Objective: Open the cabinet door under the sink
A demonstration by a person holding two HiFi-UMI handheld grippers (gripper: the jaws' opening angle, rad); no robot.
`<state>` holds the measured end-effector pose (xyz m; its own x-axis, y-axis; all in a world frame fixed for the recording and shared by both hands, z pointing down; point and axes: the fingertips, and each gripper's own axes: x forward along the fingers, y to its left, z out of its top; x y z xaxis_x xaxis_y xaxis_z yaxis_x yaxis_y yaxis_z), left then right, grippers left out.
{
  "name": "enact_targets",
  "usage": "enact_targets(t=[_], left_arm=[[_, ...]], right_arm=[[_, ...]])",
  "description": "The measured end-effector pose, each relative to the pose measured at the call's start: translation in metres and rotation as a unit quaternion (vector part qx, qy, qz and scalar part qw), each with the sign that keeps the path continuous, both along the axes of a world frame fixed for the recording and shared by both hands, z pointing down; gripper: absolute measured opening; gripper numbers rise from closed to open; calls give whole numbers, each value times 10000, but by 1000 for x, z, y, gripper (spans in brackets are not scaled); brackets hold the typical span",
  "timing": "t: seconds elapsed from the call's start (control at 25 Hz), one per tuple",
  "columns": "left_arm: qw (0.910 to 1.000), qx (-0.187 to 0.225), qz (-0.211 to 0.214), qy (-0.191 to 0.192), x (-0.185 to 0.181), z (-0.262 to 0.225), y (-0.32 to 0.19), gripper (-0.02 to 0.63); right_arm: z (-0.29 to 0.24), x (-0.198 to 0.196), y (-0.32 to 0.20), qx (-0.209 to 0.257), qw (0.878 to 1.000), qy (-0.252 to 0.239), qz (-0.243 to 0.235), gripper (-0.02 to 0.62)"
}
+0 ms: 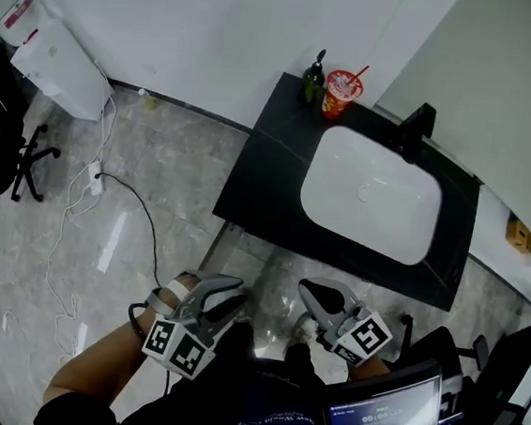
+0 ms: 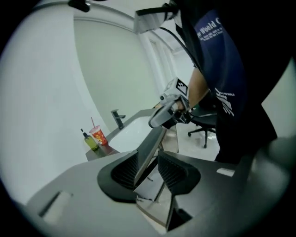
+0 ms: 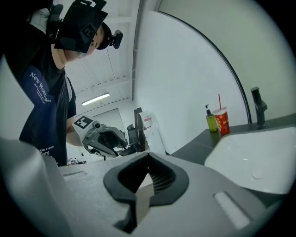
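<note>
Head view: I look down on a black counter (image 1: pixel 270 170) with a white sink (image 1: pixel 345 173) set in it. The cabinet door below is hidden under the counter top. My left gripper (image 1: pixel 228 297), off the counter's near edge, has its jaws partly apart with nothing between them. The right gripper (image 1: pixel 310 289) beside it has its jaws together, empty. A faucet (image 1: pixel 414 128) stands behind the sink. A red cup (image 1: pixel 340 94) and a green bottle (image 1: pixel 314 78) share the far corner.
</note>
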<state>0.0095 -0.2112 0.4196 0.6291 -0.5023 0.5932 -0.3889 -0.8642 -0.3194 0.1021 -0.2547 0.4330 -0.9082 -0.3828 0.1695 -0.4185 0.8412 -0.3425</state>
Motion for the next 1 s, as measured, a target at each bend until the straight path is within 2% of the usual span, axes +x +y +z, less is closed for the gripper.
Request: enact_targets(t=[0.08,0.16,0.36,0.56,0.72,1.0], left_arm=[[9983,-77,-288,499,7,-25,-5,130],[9930,-151,-573,1024,11,-50,-12,121],[9680,-305,-1016,2275,16,-105,-24,67],[9491,-420,-1205,2879,5,-136,-34,2],[9398,-618,-1119,3170,7,-155,-41,0],[9068,-1137,-1246,3863,46,-175,-81,0]], right_arm=[[-21,3,2,70,10000,-14,19,2],[-43,6,3,94,9999,-16,46,2],[-90,26,0,286,9989,-47,367,2],[-134,40,-2,505,9966,-52,657,2],[-157,58,1,576,9928,-203,1032,2],[-171,99,-26,659,9887,-393,1289,2]])
